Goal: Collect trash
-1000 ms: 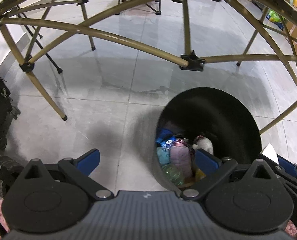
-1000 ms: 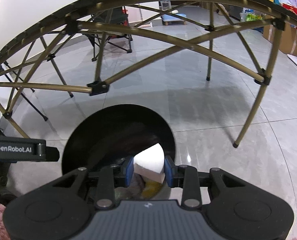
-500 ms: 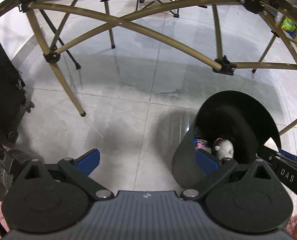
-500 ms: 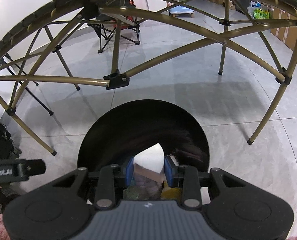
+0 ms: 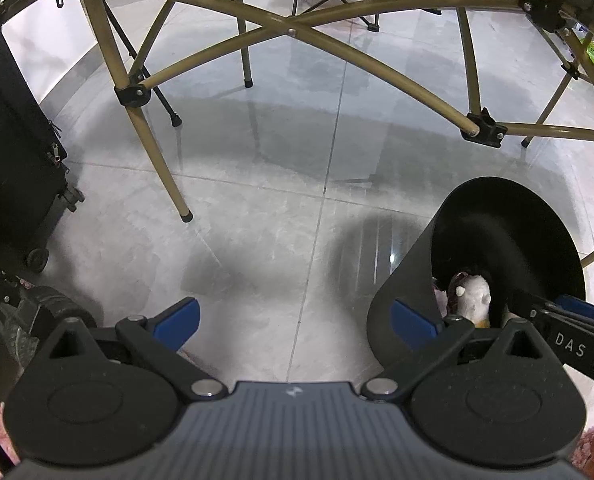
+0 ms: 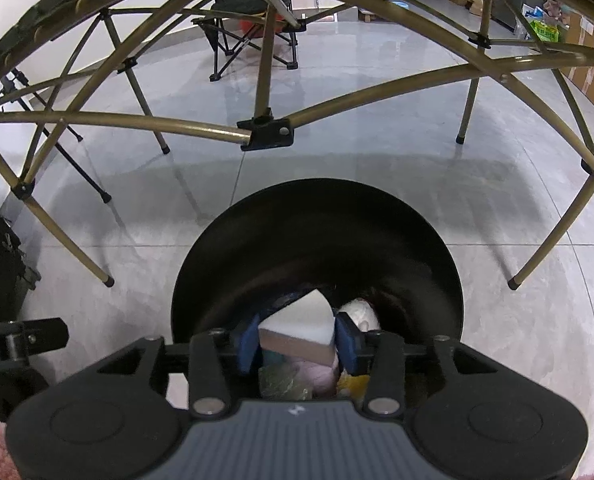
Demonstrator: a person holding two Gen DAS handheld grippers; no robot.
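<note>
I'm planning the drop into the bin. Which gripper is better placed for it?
Right. The right gripper hangs over the black bin with the white foam piece between its opening jaws. The left gripper is empty, beside the bin.

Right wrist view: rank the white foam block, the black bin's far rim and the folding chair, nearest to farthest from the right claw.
1. White foam block, between the opening fingers, over the bin.
2. Black bin's far rim, just ahead.
3. Folding chair, far back, beyond the table frame.
</note>
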